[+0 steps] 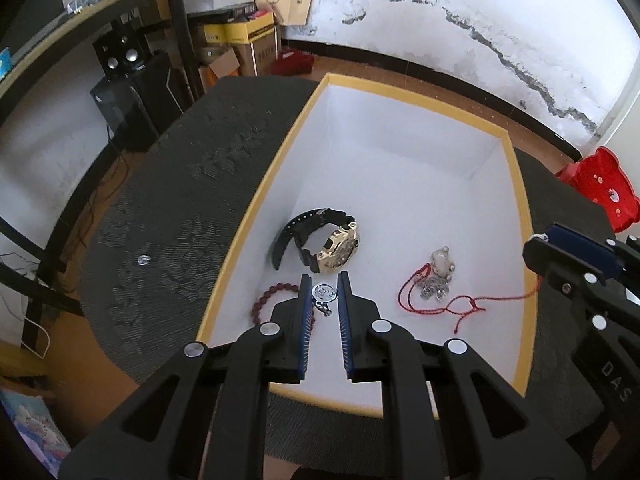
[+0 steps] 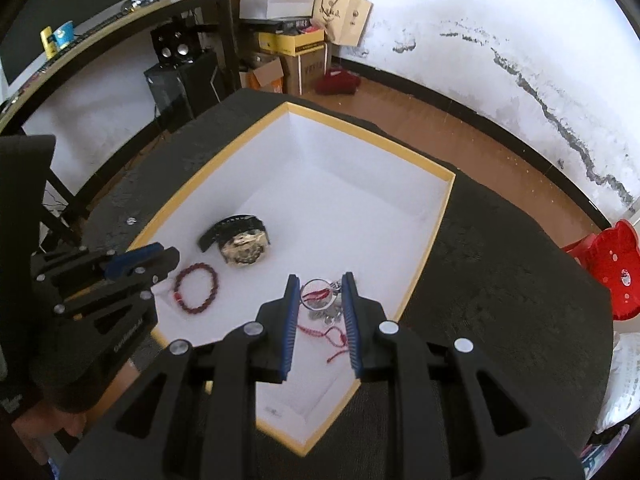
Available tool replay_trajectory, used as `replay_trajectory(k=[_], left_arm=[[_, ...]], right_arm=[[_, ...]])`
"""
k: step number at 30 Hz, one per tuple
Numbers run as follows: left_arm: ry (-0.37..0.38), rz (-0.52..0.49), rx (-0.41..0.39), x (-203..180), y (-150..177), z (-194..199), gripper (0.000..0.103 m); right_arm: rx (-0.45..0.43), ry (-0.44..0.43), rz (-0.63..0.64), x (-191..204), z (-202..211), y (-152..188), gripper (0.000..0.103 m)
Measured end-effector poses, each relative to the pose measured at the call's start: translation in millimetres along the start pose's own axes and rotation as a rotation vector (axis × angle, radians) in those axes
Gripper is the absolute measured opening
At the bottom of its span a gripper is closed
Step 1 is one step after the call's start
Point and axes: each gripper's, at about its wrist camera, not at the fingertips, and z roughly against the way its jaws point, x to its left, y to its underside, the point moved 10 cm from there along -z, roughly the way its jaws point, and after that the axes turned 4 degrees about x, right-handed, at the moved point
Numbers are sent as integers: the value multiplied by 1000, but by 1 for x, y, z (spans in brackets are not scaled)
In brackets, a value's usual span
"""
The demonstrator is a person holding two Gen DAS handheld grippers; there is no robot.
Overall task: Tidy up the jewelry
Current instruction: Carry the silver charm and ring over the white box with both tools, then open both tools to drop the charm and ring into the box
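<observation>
Both jaws parted, holding nothing: left gripper over silver pendant, watch at 12 o'clock; right gripper straddles red-cord charm. Descend squarely, close gently.

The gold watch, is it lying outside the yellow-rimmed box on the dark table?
No, the gold watch lies inside the box, on its white floor, near the red bead bracelet.

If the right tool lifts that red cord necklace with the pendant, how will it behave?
Probably floppy: the red cord necklace lies in loose loops on the box floor. Its pendant cluster looks heavier, so it would likely dangle and swing. The thin cord may slip between the right tool's fingers.
</observation>
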Motion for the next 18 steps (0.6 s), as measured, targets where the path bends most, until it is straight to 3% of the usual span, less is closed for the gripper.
replay_trajectory(k=[11, 18], left_arm=[[-4, 3, 75, -10, 4, -56, 13], [-18, 0, 87, -15, 5, -67, 13]], right_arm=[[66, 9, 7, -13, -58, -7, 22], [91, 12, 9, -18, -79, -9, 22]])
